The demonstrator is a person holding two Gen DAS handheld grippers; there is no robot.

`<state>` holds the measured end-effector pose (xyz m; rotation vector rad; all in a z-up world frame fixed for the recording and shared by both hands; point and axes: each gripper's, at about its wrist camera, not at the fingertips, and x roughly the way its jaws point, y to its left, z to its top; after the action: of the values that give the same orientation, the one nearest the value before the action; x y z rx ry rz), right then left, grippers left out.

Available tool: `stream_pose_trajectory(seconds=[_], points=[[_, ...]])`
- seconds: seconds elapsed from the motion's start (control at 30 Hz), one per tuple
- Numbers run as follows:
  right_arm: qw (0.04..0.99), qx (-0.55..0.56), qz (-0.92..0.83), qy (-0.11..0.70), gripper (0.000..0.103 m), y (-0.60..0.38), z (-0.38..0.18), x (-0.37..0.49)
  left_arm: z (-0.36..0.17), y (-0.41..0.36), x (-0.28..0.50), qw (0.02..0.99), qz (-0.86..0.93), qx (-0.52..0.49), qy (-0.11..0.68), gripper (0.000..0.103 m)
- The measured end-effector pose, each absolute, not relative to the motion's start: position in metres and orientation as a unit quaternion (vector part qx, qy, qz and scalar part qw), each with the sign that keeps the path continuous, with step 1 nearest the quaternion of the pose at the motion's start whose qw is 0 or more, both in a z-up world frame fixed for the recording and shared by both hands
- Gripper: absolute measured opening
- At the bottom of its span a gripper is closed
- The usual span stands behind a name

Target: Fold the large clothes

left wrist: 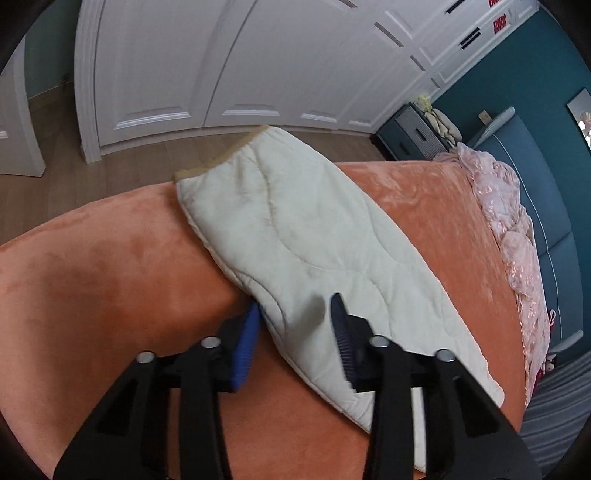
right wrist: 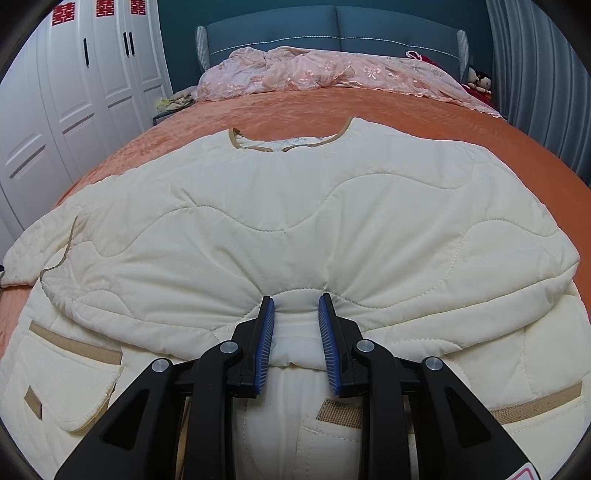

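The cream quilted jacket is spread on the orange bed cover; its hem is clamped, bunched, by the right gripper. The sleeve is straddled by the parted, blurred left gripper, unpinched. Red wardrobe stickers are unreadable.

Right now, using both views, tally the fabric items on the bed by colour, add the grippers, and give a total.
cream quilted jacket: 1
orange bedspread: 1
pink lace cover: 1
grippers: 2, left gripper and right gripper
Total: 5
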<state>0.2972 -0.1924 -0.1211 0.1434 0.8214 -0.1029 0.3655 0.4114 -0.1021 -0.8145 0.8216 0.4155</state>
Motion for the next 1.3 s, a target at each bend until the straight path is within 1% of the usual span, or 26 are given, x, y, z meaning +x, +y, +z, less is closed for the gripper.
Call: stream_pose_trajectory(seconds=[0.03, 0.13, 0.23, 0.33, 0.43, 0.5, 0.53, 0.57, 0.6, 0.63, 0.67, 0.7, 0.73, 0.83, 0.97, 1.03, 1.17, 1.3], points=[[0.913, 0.070, -0.050, 0.399, 0.024, -0.193, -0.121, 0.297, -0.096, 0.405, 0.371, 0.823, 0.184, -0.378, 0.383, 0.007], [0.913, 0.070, -0.050, 0.399, 0.024, -0.193, -0.121, 0.297, -0.058, 0.369, 0.381, 0.856, 0.140, -0.342, 0.362, 0.006], [0.913, 0.070, -0.050, 0.399, 0.024, -0.192, -0.121, 0.297, -0.002, 0.304, 0.386, 0.896, 0.075, -0.283, 0.334, 0.006], [0.912, 0.073, -0.049, 0.400, 0.024, -0.193, -0.119, 0.298, 0.058, 0.207, 0.384, 0.927, -0.018, -0.219, 0.305, 0.005], [0.911, 0.088, -0.047, 0.399, 0.025, -0.195, -0.109, 0.295, 0.090, 0.103, 0.374, 0.927, -0.122, -0.184, 0.305, 0.006], [0.913, 0.125, -0.041, 0.386, 0.038, -0.205, -0.097, 0.283, 0.088, 0.038, 0.368, 0.912, -0.179, -0.173, 0.325, 0.007], [0.915, 0.143, -0.042, 0.376, 0.040, -0.211, -0.090, 0.272, 0.083, 0.008, 0.364, 0.904, -0.202, -0.167, 0.337, 0.009], [0.916, 0.156, -0.046, 0.366, 0.047, -0.216, -0.083, 0.259, 0.073, -0.019, 0.359, 0.896, -0.219, -0.158, 0.353, 0.011], [0.919, 0.165, -0.045, 0.356, 0.053, -0.222, -0.078, 0.247, 0.061, -0.043, 0.355, 0.886, -0.231, -0.154, 0.372, 0.017], [0.920, 0.171, -0.044, 0.350, 0.055, -0.228, -0.074, 0.233, 0.047, -0.061, 0.350, 0.875, -0.240, -0.153, 0.391, 0.025], [0.919, 0.178, -0.045, 0.349, 0.056, -0.235, -0.070, 0.222, 0.033, -0.071, 0.345, 0.867, -0.242, -0.156, 0.407, 0.046], [0.917, 0.187, -0.043, 0.351, 0.058, -0.243, -0.068, 0.213, 0.021, -0.076, 0.339, 0.861, -0.240, -0.170, 0.416, 0.058], [0.914, 0.191, -0.039, 0.355, 0.059, -0.249, -0.068, 0.207, 0.010, -0.074, 0.332, 0.855, -0.241, -0.189, 0.418, 0.059], [0.913, 0.177, -0.049, 0.364, 0.059, -0.264, -0.065, 0.200, -0.014, -0.052, 0.329, 0.841, -0.225, -0.237, 0.432, 0.060], [0.905, 0.222, -0.055, 0.360, 0.059, -0.287, -0.059, 0.218, -0.041, 0.011, 0.341, 0.834, -0.143, -0.300, 0.440, 0.060], [0.900, 0.241, -0.061, 0.357, 0.059, -0.293, -0.057, 0.230, -0.058, 0.037, 0.335, 0.827, -0.103, -0.328, 0.444, 0.060], [0.894, 0.253, -0.085, 0.358, 0.059, -0.306, -0.057, 0.263, -0.084, 0.105, 0.361, 0.806, -0.038, -0.391, 0.444, 0.059], [0.883, 0.254, -0.131, 0.372, 0.059, -0.320, -0.066, 0.290, -0.111, 0.138, 0.383, 0.772, -0.027, -0.445, 0.452, 0.059]])
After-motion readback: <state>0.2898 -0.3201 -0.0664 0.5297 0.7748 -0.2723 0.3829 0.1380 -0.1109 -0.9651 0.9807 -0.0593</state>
